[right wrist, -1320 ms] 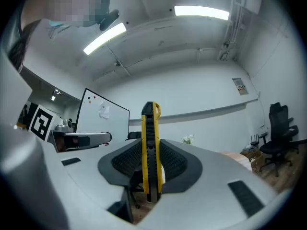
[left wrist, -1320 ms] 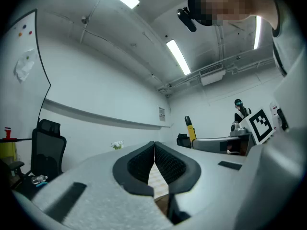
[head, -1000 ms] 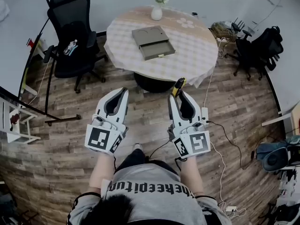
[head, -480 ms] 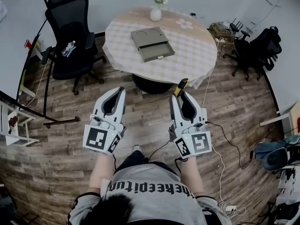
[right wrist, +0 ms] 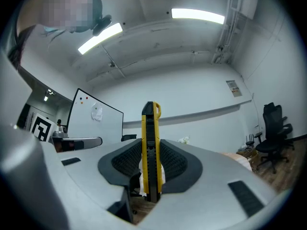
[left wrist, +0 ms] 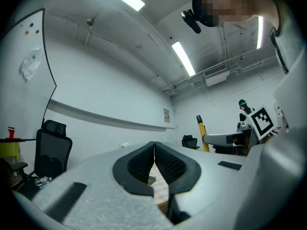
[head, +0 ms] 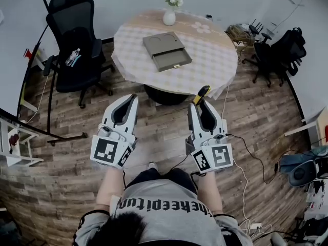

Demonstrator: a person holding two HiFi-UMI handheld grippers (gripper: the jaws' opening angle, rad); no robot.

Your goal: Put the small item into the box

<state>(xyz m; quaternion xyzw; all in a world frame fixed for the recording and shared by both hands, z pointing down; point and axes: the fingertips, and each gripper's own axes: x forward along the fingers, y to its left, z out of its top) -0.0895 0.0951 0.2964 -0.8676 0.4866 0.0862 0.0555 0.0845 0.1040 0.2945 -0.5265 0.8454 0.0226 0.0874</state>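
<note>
My right gripper (head: 199, 101) (right wrist: 149, 147) is shut on a yellow and black utility knife (head: 203, 93) (right wrist: 149, 143), which sticks out past the jaw tips toward the table. My left gripper (head: 131, 97) (left wrist: 154, 150) is shut with nothing between its jaws. Both are held level over the wooden floor, short of the round table (head: 205, 55). On that table lies the grey-brown box (head: 166, 50), a flat drawer unit whose drawer is pulled out toward me. The right gripper shows in the left gripper view, at the right, still holding the knife (left wrist: 201, 131).
A white vase with flowers (head: 170, 12) stands at the table's far edge. A black office chair (head: 77, 45) is left of the table, and another black chair (head: 279, 55) with bags is at the right. Cables (head: 241, 152) run across the floor by my right side.
Both grippers have crept a little toward the table, and the knife tip now reaches nearer the table's front edge. Their grip has not changed.
</note>
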